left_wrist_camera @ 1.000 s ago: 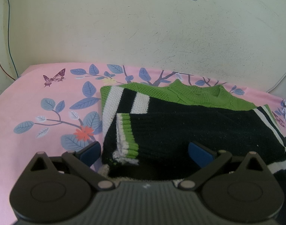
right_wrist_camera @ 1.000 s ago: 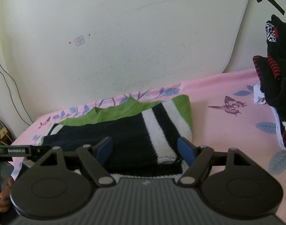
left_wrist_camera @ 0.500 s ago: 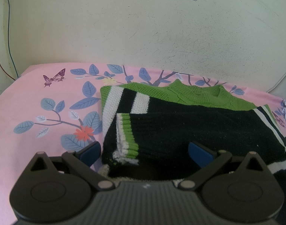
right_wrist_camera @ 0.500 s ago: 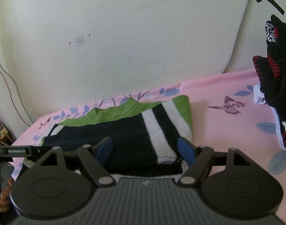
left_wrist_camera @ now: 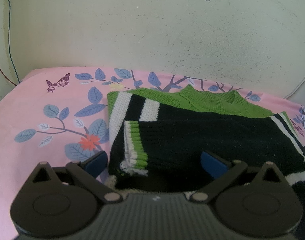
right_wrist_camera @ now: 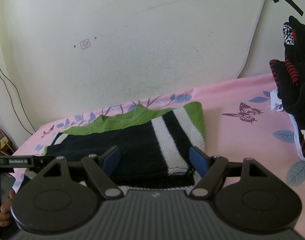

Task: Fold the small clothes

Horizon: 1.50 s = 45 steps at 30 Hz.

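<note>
Lying ahead of both sets of tongs, a knitted sweater (left_wrist_camera: 202, 132) is seen on a pink sheet (left_wrist_camera: 42, 124) printed with blue leaves and butterflies; whether a bed or a desk is underneath cannot be told. The sweater is partly folded: black body uppermost, green collar at the far edge toward the wall (left_wrist_camera: 152, 30), white and black stripes at both ends.

Left tongs (left_wrist_camera: 154, 162): held wide open, nothing gripped. The near left corner of the sweater is framed between the blue pads (left_wrist_camera: 96, 163). A green-and-white ribbed cuff (left_wrist_camera: 135, 146) is noted just ahead of the gap, laid over the black knit. One pad is set over the pink sheet just left of the garment edge, the other over the black knit; contact with the fabric cannot be told.

Right tongs (right_wrist_camera: 155, 160): also spread wide, nothing clamped. The near right corner of the sweater, with its white stripe, is bracketed between the pads. The right pad (right_wrist_camera: 198, 161) is seen just beside the sweater's right edge.

Well to the right of the right tongs, a pile of black, red and white clothes (right_wrist_camera: 298, 84) is noted. A grey cable (right_wrist_camera: 252, 36) is taped to the wall above. At the left of the right view, part of the other handle and some fingers (right_wrist_camera: 4, 210) are visible.
</note>
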Motion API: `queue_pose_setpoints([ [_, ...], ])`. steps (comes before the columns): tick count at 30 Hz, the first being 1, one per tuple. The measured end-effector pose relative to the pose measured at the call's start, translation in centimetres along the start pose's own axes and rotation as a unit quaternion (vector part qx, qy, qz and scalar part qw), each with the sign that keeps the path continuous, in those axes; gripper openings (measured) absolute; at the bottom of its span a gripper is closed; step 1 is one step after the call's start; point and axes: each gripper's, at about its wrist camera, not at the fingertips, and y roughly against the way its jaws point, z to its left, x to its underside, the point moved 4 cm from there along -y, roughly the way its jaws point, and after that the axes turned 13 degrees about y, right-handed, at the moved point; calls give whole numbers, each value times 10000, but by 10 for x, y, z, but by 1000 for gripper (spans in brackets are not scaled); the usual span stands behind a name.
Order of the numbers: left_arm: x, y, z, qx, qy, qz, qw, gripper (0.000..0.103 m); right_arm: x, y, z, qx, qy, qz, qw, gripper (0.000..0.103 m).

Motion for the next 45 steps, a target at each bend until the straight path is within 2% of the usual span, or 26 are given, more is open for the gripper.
queue_pose_setpoints([
  [38,0,0,0,0,-2,2,10000,103,1,0,0,4,1,0,10000,70],
  [45,0,-3,1,20,60,78,9999,103,2,-5,2,77,50,172,9998,70],
])
